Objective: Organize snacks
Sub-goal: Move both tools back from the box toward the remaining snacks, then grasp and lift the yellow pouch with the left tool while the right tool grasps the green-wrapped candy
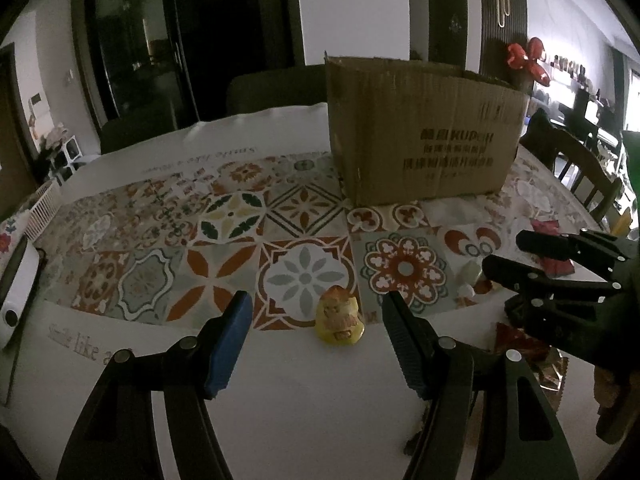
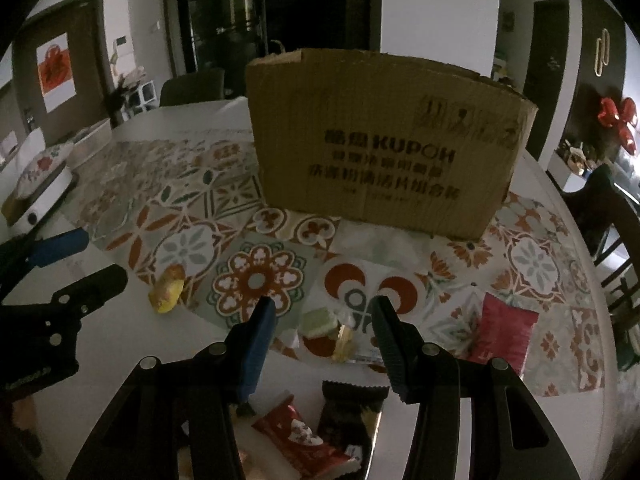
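A small yellow snack packet (image 1: 340, 318) lies on the table between the open jaws of my left gripper (image 1: 316, 304), which hangs just above it without touching. My right gripper (image 2: 324, 312) is also open, poised over a pale green-and-white wrapped snack (image 2: 318, 322) and a yellow one (image 2: 344, 344). Closer to me lie a red-and-white packet (image 2: 298, 434) and a dark brown packet (image 2: 352, 412). A pink-red packet (image 2: 502, 330) rests to the right. The yellow packet (image 2: 168, 288) and the left gripper (image 2: 80, 264) show at the left of the right wrist view. A brown cardboard box (image 2: 380, 148) stands behind.
The round table carries a patterned tile-print cloth (image 1: 224, 236). A white appliance (image 2: 44, 188) sits at the left edge. Dark wooden chairs (image 1: 584, 168) stand at the right, and another chair (image 1: 276, 88) behind the table. The right gripper (image 1: 560, 272) crowds the right side of the left wrist view.
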A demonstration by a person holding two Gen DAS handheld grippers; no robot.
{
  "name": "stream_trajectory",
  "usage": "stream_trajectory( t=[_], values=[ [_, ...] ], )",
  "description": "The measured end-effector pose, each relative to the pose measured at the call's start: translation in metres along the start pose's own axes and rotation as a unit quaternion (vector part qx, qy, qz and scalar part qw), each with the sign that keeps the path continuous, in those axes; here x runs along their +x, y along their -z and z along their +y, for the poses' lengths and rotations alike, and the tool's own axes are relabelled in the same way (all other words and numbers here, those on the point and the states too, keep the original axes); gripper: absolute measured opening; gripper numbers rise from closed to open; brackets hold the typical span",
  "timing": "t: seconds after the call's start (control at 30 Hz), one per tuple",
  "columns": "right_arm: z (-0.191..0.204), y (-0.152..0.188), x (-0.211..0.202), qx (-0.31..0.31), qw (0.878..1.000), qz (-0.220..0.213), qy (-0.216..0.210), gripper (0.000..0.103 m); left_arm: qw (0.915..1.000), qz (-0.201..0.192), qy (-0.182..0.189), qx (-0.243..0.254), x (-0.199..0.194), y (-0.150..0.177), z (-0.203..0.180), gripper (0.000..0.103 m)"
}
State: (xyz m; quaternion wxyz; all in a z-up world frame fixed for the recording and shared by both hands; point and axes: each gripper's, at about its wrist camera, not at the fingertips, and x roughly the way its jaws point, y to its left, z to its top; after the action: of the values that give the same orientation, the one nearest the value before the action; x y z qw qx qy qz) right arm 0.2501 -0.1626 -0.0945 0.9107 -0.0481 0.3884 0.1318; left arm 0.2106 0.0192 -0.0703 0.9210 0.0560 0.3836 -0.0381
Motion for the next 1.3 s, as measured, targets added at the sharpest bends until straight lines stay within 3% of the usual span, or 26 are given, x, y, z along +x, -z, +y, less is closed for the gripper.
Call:
stream_trajectory(
  t=[0.7,0.87,0.93,1.07,1.3],
  values=[
    [-0.010,0.001,0.042,0.000,0.998,0.054,-0.025,0.051,0.9980,0.061,0.010,-0.014,0.059,0.004,-0.005,0.066],
    [-0.012,0.000,0.051,0.010,0.998,0.061,-0.031,0.049,0.9970,0.070,0.019,-0.024,0.067,0.003,-0.005,0.055],
    [-0.012,0.000,0.052,0.013,0.997,0.061,-0.035,0.042,0.9967,0.073,0.024,-0.026,0.068,0.002,-0.005,0.052],
    [-0.009,0.000,0.053,0.007,0.998,0.059,-0.036,0.039,0.9960,0.077,0.033,-0.030,0.070,0.003,-0.006,0.036],
    [-0.008,0.001,0.052,0.013,0.997,0.055,-0.045,0.034,0.9958,0.077,0.041,-0.029,0.068,0.001,-0.009,0.034]
  ],
)
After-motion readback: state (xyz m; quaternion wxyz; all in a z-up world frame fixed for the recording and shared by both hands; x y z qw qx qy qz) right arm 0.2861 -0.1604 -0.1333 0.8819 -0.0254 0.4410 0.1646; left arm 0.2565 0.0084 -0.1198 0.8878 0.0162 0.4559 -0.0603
